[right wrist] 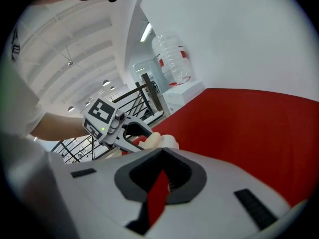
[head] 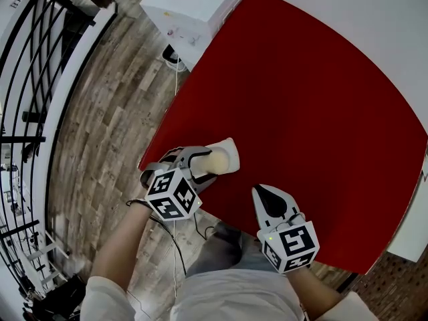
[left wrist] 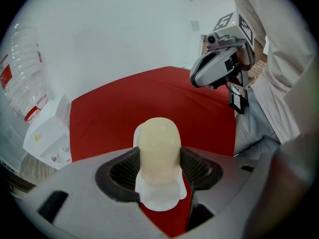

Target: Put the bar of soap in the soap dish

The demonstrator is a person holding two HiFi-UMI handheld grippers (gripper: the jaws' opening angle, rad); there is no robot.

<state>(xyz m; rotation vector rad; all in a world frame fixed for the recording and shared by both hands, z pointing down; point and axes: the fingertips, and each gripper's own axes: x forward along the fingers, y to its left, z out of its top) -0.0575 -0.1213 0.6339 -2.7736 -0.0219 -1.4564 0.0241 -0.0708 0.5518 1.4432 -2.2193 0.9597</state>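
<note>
Our left claw [left wrist: 158,169] is pinching the cream bar of soap [left wrist: 158,141] by its sides, right over the white soap dish [left wrist: 158,199] at the red worktop's [head: 301,99] 7 o'clock edge. Our right claw [head: 270,200], pressed together and empty, hangs at 5 o'clock of the dish. We should lower until the bar seats flat, then spread the jaws gently so it doesn't tip out.

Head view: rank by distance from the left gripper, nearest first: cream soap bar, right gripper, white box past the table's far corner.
1. Cream oval bar of soap: clamped in the left gripper, over the white soap dish.
2. Right gripper: off to the right, at the red table near edge, jaws together.
3. White rectangular box: farthest, beyond the table's far corner.
</note>
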